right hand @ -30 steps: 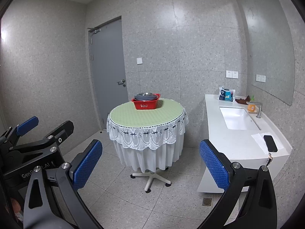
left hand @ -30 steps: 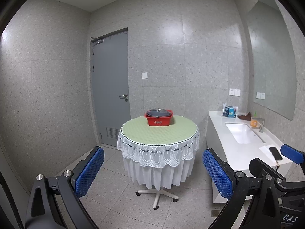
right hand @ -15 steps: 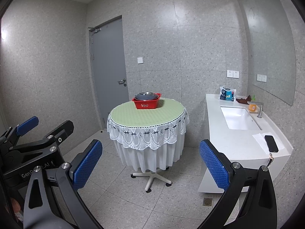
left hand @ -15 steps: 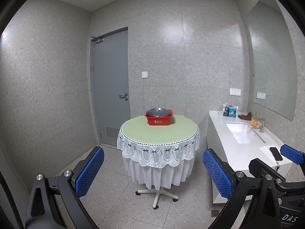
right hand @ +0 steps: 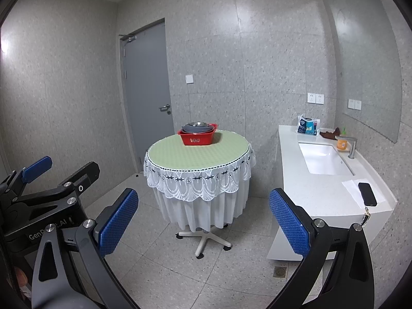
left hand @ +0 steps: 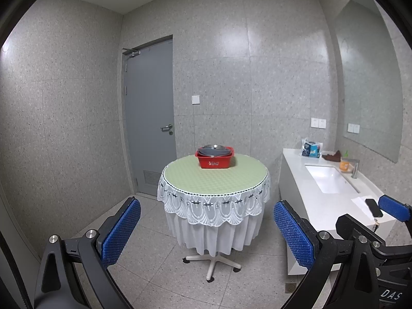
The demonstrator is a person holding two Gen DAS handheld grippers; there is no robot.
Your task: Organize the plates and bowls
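**Both grippers wide apart, well short of the table**

The left gripper (left hand: 207, 231) hangs over the speckled floor with its blue-padded fingers (left hand: 121, 231) spread wide and nothing between them; the right gripper (right hand: 203, 221) is likewise spread wide and empty, beside the left one. Ahead stands a round table (left hand: 215, 180) under a green top cloth with a white lace skirt; a red tub (left hand: 215, 160) sits toward its far edge, well apart from both grippers; inside it lie stacked dishes (left hand: 213, 149), a grey plate or bowl with what may be a metal one on top, too small to tell apart surely. To the right runs a white counter (right hand: 324, 188) with a sink (right hand: 323, 158); a black phone (right hand: 367, 194) lies on paper near its front end; a grey door (left hand: 152, 118) stands shut behind the table.
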